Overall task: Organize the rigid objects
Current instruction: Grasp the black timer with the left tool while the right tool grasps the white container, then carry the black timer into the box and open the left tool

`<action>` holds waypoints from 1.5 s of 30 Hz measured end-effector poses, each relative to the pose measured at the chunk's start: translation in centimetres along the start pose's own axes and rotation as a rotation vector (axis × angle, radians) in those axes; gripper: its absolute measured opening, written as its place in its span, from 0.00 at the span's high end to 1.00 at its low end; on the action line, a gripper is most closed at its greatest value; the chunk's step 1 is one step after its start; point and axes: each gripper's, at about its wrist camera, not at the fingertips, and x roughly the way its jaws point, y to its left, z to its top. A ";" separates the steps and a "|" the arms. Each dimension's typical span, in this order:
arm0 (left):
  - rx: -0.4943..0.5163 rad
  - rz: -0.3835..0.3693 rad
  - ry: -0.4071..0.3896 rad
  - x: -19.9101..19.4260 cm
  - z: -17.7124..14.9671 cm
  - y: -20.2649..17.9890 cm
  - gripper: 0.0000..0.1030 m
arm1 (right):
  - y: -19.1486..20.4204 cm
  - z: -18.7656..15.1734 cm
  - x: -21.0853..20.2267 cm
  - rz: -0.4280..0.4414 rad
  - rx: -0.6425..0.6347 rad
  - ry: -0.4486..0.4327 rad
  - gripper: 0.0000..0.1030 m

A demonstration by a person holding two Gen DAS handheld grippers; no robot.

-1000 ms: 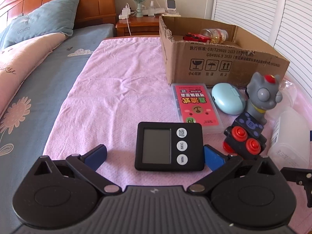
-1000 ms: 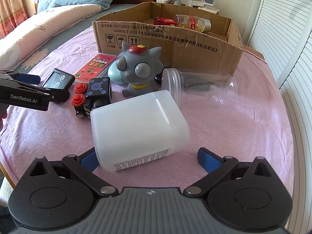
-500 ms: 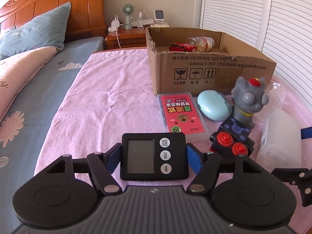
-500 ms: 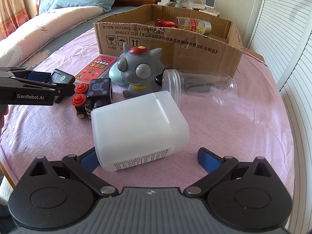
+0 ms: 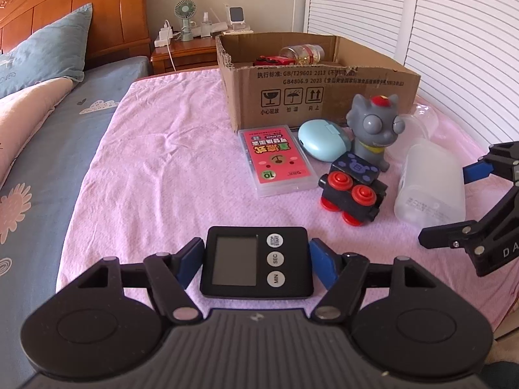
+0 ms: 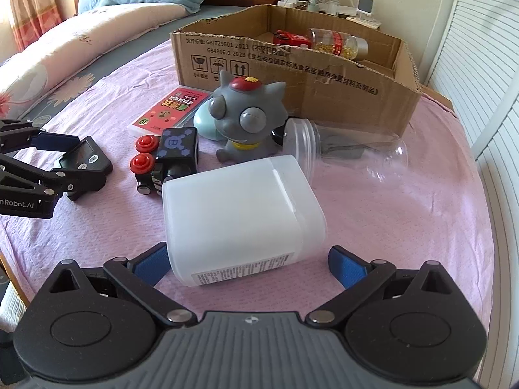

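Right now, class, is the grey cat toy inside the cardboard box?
No, the grey cat toy stands on the pink cloth in front of the cardboard box.

One timer (image 5: 256,262), one card case (image 5: 277,159), one box (image 5: 324,87), two claws.

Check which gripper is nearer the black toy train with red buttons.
Left. The left gripper, shut on the digital timer, sits just beside the black toy train. The right gripper straddles the white plastic bottle, farther off.

Black digital timer (image 5: 256,262) with a grey screen and white buttons; blue gripper pads (image 5: 189,258); pink card box (image 5: 276,159); mint-green oval case (image 5: 322,140); grey cat figure (image 5: 373,129) with a red cap; brown cardboard box (image 5: 324,87); translucent white container (image 6: 240,217); pink textured blanket (image 5: 168,168).
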 end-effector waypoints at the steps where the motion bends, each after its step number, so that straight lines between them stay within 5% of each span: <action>1: -0.002 0.001 -0.002 0.0 0.0 0.0 0.31 | 0.1 0.1 0.0 0.002 -0.008 0.002 0.00; 20: 0.007 -0.015 0.022 0.0 0.3 -0.1 0.33 | 1.2 2.4 0.1 -0.005 -0.131 0.006 0.13; 32: 0.098 -0.055 0.061 -1.4 1.8 0.0 0.33 | 1.1 2.3 -2.0 0.030 -0.150 0.005 0.16; 45: 0.138 -0.120 -0.044 -3.6 8.9 -0.4 0.33 | -2.3 5.9 -7.9 0.033 -0.090 -0.163 0.16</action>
